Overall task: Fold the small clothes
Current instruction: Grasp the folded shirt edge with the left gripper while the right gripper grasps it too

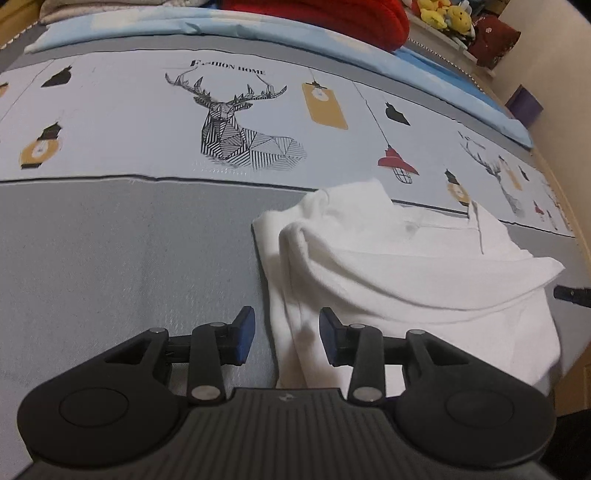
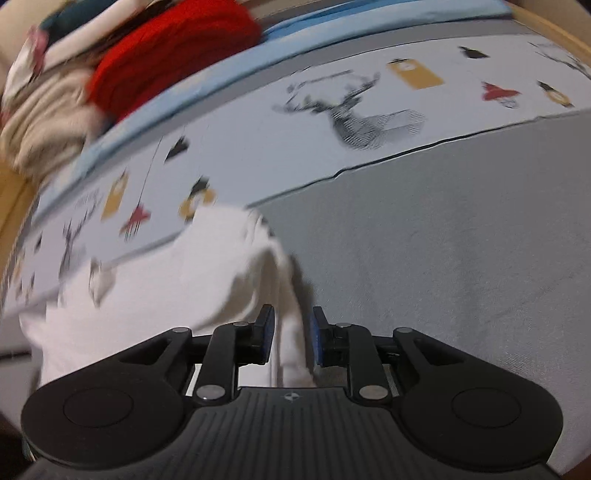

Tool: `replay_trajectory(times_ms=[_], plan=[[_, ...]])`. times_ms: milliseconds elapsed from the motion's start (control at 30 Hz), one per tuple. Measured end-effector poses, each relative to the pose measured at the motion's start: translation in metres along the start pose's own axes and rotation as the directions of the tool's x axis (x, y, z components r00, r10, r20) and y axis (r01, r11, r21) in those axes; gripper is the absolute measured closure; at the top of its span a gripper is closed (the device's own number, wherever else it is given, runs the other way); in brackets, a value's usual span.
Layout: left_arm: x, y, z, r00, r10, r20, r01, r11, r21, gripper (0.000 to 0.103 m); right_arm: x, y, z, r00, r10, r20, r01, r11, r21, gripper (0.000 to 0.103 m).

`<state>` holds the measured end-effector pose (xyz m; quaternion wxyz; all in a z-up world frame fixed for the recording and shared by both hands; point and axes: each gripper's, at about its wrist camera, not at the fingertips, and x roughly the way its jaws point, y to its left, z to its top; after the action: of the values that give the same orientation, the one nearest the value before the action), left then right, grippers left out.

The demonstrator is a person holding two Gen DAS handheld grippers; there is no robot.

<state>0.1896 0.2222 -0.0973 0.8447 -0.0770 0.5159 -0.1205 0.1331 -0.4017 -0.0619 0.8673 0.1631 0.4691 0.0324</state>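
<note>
Left tool: jaws apart, gripping nothing; the garment's near left edge lies between the blue pads without either pad pressing it.
Right tool: jaws parted a little, a strip of white cloth running up between the pads; the view is smeared, but the pads seem to stand clear of the cloth.
White garment: lying on the grey band of the bed cover, folded over on itself, a collar with a placket at its far end, reaching the line where the patterned band starts.
Bed cover: grey near the tools, pale farther off with deer and lantern prints.
Red bundle: at the far edge of the bed, beside beige folded cloth.
Yellow plush toys: on a ledge past the bed's far corner.
</note>
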Motion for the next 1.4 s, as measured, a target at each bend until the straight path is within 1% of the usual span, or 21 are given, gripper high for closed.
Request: replay_trajectory(times_ms=[100, 200, 300, 400, 533, 600, 633, 700, 733, 767, 867, 933, 1000, 1100, 1133, 1200, 1233, 1267, 1300, 1367, 1400], plan=[[0.010, -0.007, 0.008, 0.999, 0.048, 0.005, -0.048, 0.999, 0.010, 0.060, 0.009, 0.010, -0.004, 0.999, -0.032, -0.026, 0.030, 0.997, -0.068, 0.081], [0.019, -0.012, 0.016, 0.997, 0.075, 0.010, -0.075, 0.997, -0.001, 0.060, 0.021, 0.014, -0.001, 0.997, -0.067, -0.032, 0.064, 0.993, -0.095, 0.081], [0.025, -0.012, 0.027, 0.997, 0.073, 0.032, -0.071, 0.996, -0.044, 0.060, 0.029, 0.017, 0.011, 0.996, -0.086, -0.002, 0.085, 0.991, -0.101, 0.081], [0.030, -0.011, 0.037, 0.997, 0.063, 0.050, -0.059, 0.995, -0.080, 0.060, 0.036, 0.020, 0.024, 0.997, -0.073, 0.029, 0.075, 0.995, -0.067, 0.081], [0.039, -0.008, 0.047, 0.997, 0.059, 0.053, -0.053, 0.993, -0.103, 0.061, 0.051, 0.032, 0.036, 0.997, -0.062, 0.040, 0.065, 0.995, -0.074, 0.081], [0.041, -0.006, 0.050, 0.998, 0.043, 0.055, -0.037, 0.993, -0.113, 0.078, 0.057, 0.037, 0.041, 0.997, -0.061, 0.043, 0.064, 0.996, -0.068, 0.081], [0.041, -0.005, 0.052, 0.997, 0.045, 0.060, -0.038, 0.993, -0.113, 0.089, 0.060, 0.039, 0.044, 0.998, -0.055, 0.044, 0.057, 0.996, -0.061, 0.081], [0.041, -0.003, 0.056, 0.996, 0.039, 0.075, -0.030, 0.993, -0.115, 0.093, 0.065, 0.042, 0.049, 0.998, -0.045, 0.048, 0.048, 0.997, -0.058, 0.082], [0.040, -0.001, 0.058, 0.995, 0.033, 0.090, -0.022, 0.992, -0.122, 0.095, 0.067, 0.044, 0.051, 0.998, -0.040, 0.055, 0.043, 0.997, -0.058, 0.095], [0.039, -0.001, 0.060, 0.994, 0.033, 0.109, -0.019, 0.992, -0.125, 0.095, 0.067, 0.045, 0.053, 0.997, -0.041, 0.067, 0.045, 0.997, -0.056, 0.099], [0.031, 0.000, 0.068, 0.979, 0.038, 0.199, -0.012, 0.991, -0.131, 0.096, 0.062, 0.045, 0.062, 0.987, -0.047, 0.151, 0.048, 0.999, -0.006, 0.100], [0.030, 0.000, 0.072, 0.969, 0.067, 0.239, -0.036, 0.991, -0.132, 0.096, 0.055, 0.041, 0.068, 0.970, -0.072, 0.231, 0.062, 0.997, 0.050, 0.100], [0.037, 0.001, 0.075, 0.971, 0.091, 0.221, -0.061, 0.988, -0.142, 0.096, 0.055, 0.038, 0.072, 0.956, -0.116, 0.269, 0.092, 0.991, 0.099, 0.100], [0.059, -0.002, 0.075, 0.980, 0.161, 0.120, -0.147, 0.983, -0.114, 0.096, 0.069, 0.033, 0.076, 0.968, -0.139, 0.208, 0.108, 0.983, 0.151, 0.100], [0.062, -0.005, 0.075, 0.977, 0.181, 0.115, -0.171, 0.981, -0.096, 0.095, 0.077, 0.035, 0.075, 0.971, -0.166, 0.174, 0.143, 0.980, 0.139, 0.100], [0.055, -0.009, 0.078, 0.971, 0.166, 0.170, -0.150, 0.983, -0.102, 0.096, 0.089, 0.038, 0.073, 0.972, -0.206, 0.114, 0.194, 0.975, 0.107, 0.100], [0.049, -0.010, 0.080, 0.966, 0.150, 0.213, -0.128, 0.985, -0.111, 0.096, 0.089, 0.040, 0.072, 0.969, -0.214, 0.125, 0.201, 0.974, 0.108, 0.100], [0.045, -0.011, 0.080, 0.959, 0.151, 0.241, -0.127, 0.985, -0.113, 0.096, 0.084, 0.041, 0.074, 0.965, -0.205, 0.165, 0.187, 0.975, 0.118, 0.100], [0.045, -0.012, 0.080, 0.955, 0.166, 0.244, -0.142, 0.984, -0.110, 0.096, 0.076, 0.042, 0.075, 0.959, -0.180, 0.219, 0.155, 0.980, 0.128, 0.100], [0.055, -0.013, 0.079, 0.967, 0.191, 0.171, -0.174, 0.979, -0.108, 0.094, 0.066, 0.047, 0.077, 0.948, -0.145, 0.284, 0.120, 0.987, 0.105, 0.100], [0.060, -0.011, 0.078, 0.978, 0.171, 0.120, -0.158, 0.981, -0.112, 0.092, 0.068, 0.048, 0.076, 0.951, -0.152, 0.268, 0.133, 0.987, 0.090, 0.099]])
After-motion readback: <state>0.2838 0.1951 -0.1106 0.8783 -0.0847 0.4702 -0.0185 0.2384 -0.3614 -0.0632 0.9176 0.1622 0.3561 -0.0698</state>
